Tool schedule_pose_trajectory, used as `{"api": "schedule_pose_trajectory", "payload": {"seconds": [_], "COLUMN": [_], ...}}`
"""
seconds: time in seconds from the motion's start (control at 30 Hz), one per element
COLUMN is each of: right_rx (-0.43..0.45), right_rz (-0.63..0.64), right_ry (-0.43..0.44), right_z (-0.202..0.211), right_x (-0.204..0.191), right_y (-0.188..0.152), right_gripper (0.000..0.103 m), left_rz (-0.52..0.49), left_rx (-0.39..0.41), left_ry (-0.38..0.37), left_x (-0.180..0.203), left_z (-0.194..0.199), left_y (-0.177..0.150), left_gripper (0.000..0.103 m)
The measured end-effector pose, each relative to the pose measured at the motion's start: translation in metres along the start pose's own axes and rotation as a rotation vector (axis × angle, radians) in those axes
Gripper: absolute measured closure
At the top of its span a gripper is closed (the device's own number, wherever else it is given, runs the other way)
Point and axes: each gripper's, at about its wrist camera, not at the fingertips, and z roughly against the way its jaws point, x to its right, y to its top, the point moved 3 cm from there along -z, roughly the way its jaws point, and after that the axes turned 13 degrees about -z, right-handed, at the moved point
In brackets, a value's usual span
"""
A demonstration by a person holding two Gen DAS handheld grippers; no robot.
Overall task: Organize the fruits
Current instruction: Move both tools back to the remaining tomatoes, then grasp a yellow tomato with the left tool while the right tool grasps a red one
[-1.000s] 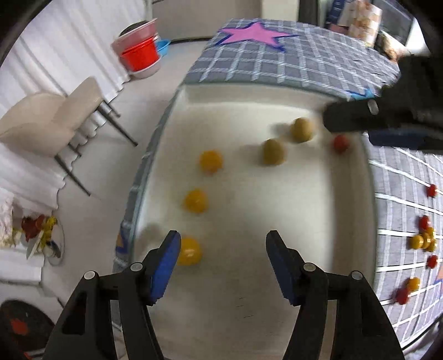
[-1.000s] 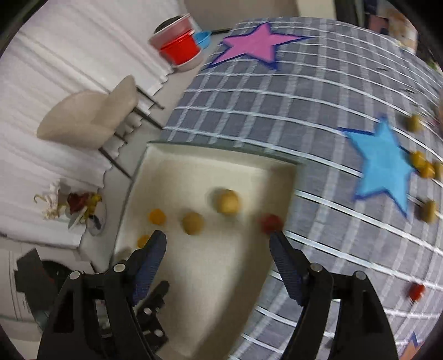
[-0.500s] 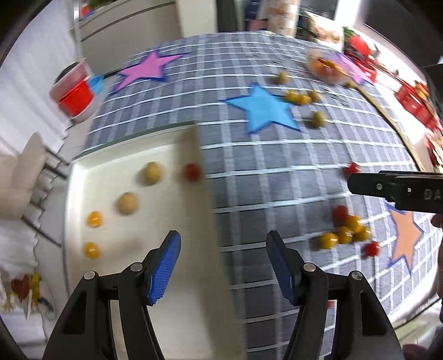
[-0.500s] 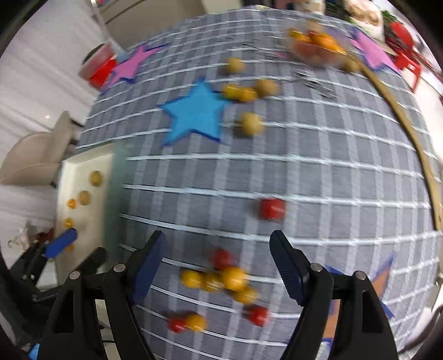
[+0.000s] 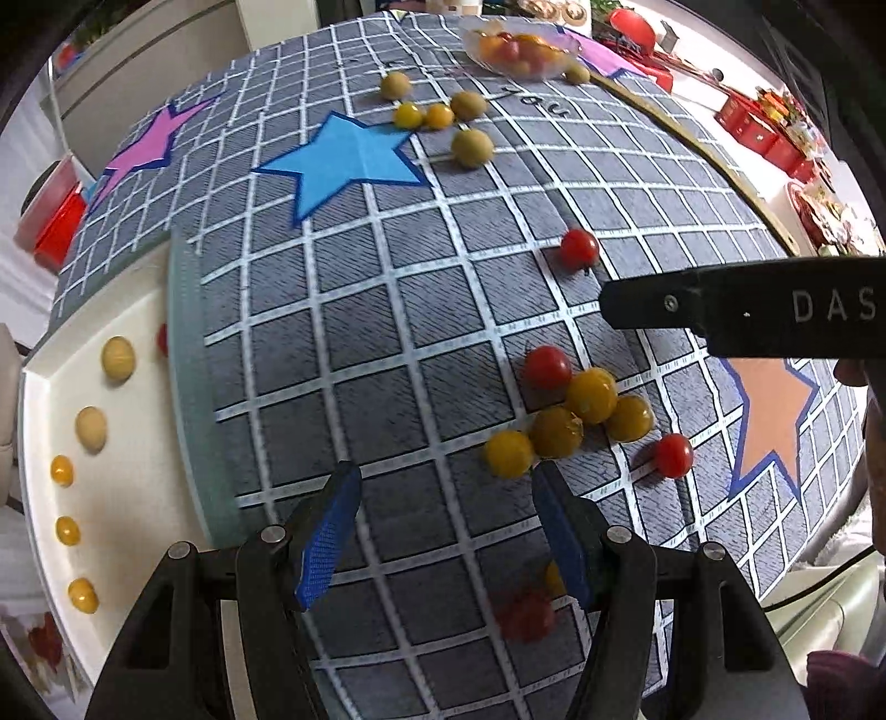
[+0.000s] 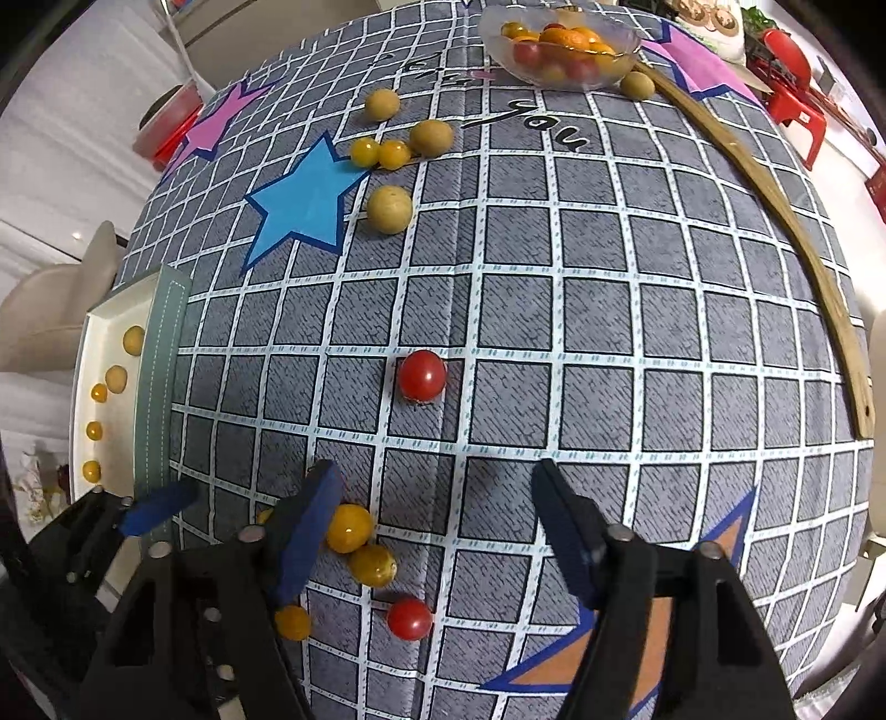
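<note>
Small fruits lie on a grey checked tablecloth (image 5: 387, 310). A cluster of yellow tomatoes (image 5: 570, 415) with red ones (image 5: 547, 366) lies just beyond my open, empty left gripper (image 5: 443, 531). A lone red tomato (image 6: 422, 375) sits ahead of my open, empty right gripper (image 6: 437, 531); yellow tomatoes (image 6: 349, 527) lie by its left finger. A white tray (image 5: 138, 487) at the left holds several yellow and tan fruits. The right gripper's finger (image 5: 720, 310) crosses the left wrist view.
A glass bowl (image 6: 559, 47) of fruit stands at the far edge, with tan and yellow fruits (image 6: 390, 209) near a blue star (image 6: 302, 205). A curved wooden strip (image 6: 775, 221) runs along the right. Red tubs (image 5: 52, 221) and a chair (image 6: 50, 310) stand off the table.
Both grippers have swung right, away from the tray and over the tablecloth. The loose tomatoes have come into view ahead of them. Both stay open.
</note>
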Motion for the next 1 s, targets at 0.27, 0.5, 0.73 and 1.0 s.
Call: {"api": "schedule_pose_trajectory", "payload": {"seconds": [0.27,0.5,0.73,1.0], "right_rx": [-0.029,-0.004,0.000,-0.019], "right_rz": [0.041,0.068,0.069,-0.006], "right_ry": [0.013,0.018,0.004,0.062], "right_z": [-0.020,-0.026,-0.030,-0.022], "right_x": [-0.009,-0.021,-0.023,-0.010], "right_y": [0.006,0.020,0.026,0.015], "right_gripper": [0.046,0.056,0.083,0.083], "left_rz": [-0.035,-0.027,-0.009,0.115], "left_rx": [-0.007,0.011,0.025,0.021], "left_ry": [0.017,0.021,0.019,-0.113], "left_x": [0.011,0.013,0.013,-0.008], "left_z": [-0.016,-0.018,-0.013,-0.010], "left_y": [0.007,0.016,0.014,0.012], "left_gripper": [0.038,0.038,0.068,0.083]}}
